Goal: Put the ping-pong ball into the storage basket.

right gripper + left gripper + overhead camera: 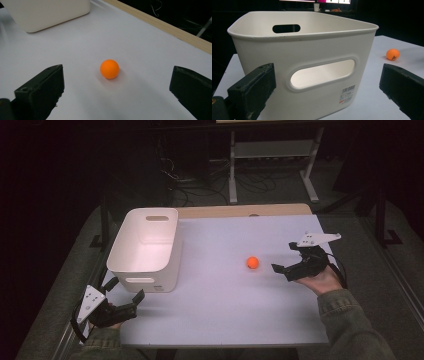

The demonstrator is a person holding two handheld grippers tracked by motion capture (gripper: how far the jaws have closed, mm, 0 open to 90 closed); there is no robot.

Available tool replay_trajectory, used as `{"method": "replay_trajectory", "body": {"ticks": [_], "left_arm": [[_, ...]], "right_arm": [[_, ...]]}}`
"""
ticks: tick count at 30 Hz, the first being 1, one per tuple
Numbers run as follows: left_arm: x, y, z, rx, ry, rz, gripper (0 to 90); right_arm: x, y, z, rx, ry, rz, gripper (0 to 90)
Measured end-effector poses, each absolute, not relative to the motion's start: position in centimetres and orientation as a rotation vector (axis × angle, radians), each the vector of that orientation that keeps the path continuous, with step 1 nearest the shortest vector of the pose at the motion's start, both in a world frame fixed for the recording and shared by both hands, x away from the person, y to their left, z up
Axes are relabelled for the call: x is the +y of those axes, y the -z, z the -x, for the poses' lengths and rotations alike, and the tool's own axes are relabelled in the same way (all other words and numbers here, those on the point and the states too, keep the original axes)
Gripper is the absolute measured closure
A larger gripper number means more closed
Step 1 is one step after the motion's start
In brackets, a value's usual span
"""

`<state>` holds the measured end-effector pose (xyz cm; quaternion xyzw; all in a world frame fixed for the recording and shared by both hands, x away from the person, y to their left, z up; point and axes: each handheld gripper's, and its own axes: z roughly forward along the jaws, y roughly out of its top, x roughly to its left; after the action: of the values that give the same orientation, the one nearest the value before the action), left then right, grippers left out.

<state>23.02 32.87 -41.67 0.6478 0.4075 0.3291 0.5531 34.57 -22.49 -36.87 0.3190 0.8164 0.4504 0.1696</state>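
A small orange ball lies on the white table, right of centre. My right gripper is open just to the right of it, jaws spread and pointing at the ball, with a short gap still between them. A white plastic bin with handle cut-outs stands at the left. My left gripper is open near the table's front left corner, facing the near wall of the bin and holding nothing. The ball also lies far off to the right in the left gripper view.
A wooden strip runs along the table's far edge. Behind it stand a white frame and loose cables on the dark floor. The table has open surface between the bin and the ball and along the front.
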Motion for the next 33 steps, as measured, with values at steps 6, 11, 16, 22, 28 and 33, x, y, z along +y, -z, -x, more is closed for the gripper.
{"method": "replay_trajectory", "body": {"ticks": [6,11,16,22,28,33], "left_arm": [[32.9,41.7,-23.0,0.963,-0.776,-1.532,0.0],[32.9,41.7,-23.0,0.962,-0.773,-1.534,0.0],[32.9,41.7,-23.0,0.962,-0.773,-1.534,0.0],[32.9,41.7,-23.0,0.962,-0.774,-1.536,0.0],[32.9,41.7,-23.0,0.960,-0.774,-1.537,0.0],[32.8,41.7,-23.0,0.961,-0.775,-1.537,0.0]], "right_arm": [[-22.0,36.7,-35.2,2.352,-1.260,-0.895,0.0],[-21.7,36.5,-35.8,2.369,-1.246,-0.886,0.0],[-21.4,36.6,-36.2,2.389,-1.223,-0.888,0.0],[-20.7,36.6,-36.9,2.430,-1.210,-0.877,0.0],[-20.3,36.7,-37.4,2.454,-1.196,-0.878,0.0],[-20.0,36.8,-37.8,2.472,-1.178,-0.881,0.0]]}}
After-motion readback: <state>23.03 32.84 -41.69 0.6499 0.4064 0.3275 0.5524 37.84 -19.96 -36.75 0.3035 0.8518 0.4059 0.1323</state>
